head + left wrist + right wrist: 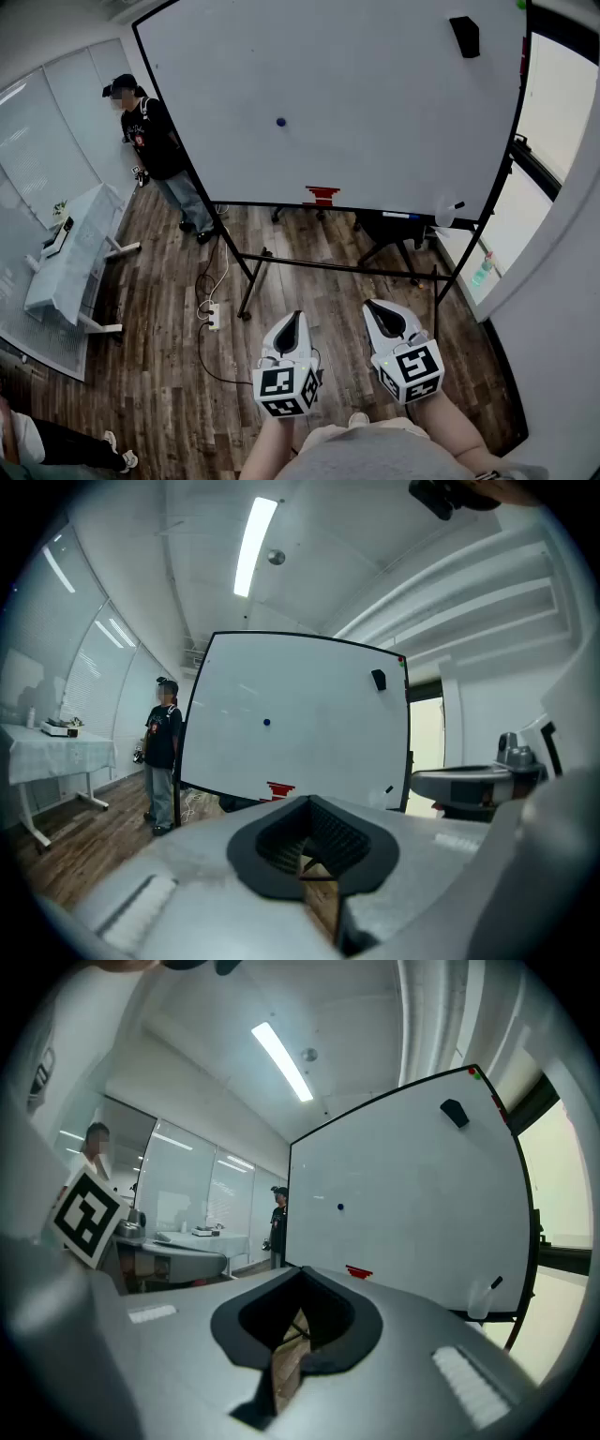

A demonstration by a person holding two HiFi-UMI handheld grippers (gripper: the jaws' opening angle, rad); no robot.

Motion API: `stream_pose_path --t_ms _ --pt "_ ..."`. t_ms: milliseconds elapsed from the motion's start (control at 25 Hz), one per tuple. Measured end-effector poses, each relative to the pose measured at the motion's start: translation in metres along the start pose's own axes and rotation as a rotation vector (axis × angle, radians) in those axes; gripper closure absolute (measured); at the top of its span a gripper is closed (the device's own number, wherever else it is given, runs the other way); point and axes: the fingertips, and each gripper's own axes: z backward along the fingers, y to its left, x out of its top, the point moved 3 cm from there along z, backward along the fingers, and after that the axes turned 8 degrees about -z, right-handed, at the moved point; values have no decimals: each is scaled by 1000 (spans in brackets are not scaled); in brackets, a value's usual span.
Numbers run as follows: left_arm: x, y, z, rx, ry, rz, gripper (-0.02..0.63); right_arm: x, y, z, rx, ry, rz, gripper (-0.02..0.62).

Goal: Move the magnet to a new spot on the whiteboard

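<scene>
The left tool [292,323] and the right tool [382,314] sit side by side closest to the camera, both aimed roughly level at the whiteboard [375,112]. The left tool's jaws are pressed together with nothing between them, and the right tool's jaws stand the same way, closed and empty. The small blue magnet [280,122] sticks to the whiteboard well ahead of both tools, touching neither, about midway up the board and slightly left of the left tool's line. A black eraser [464,36] clings high up ahead of the right tool, and a red mark [322,195] sits at the board's lower edge. A person [157,141] stands on the wooden floor [159,337] off to the left of the left tool, beside the board's frame
</scene>
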Motion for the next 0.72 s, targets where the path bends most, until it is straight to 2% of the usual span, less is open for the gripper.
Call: stream_pose_path --t_ms 720 --pt "2 2 0 27 -5 7 601 2 2 -5 29 -1 24 595"
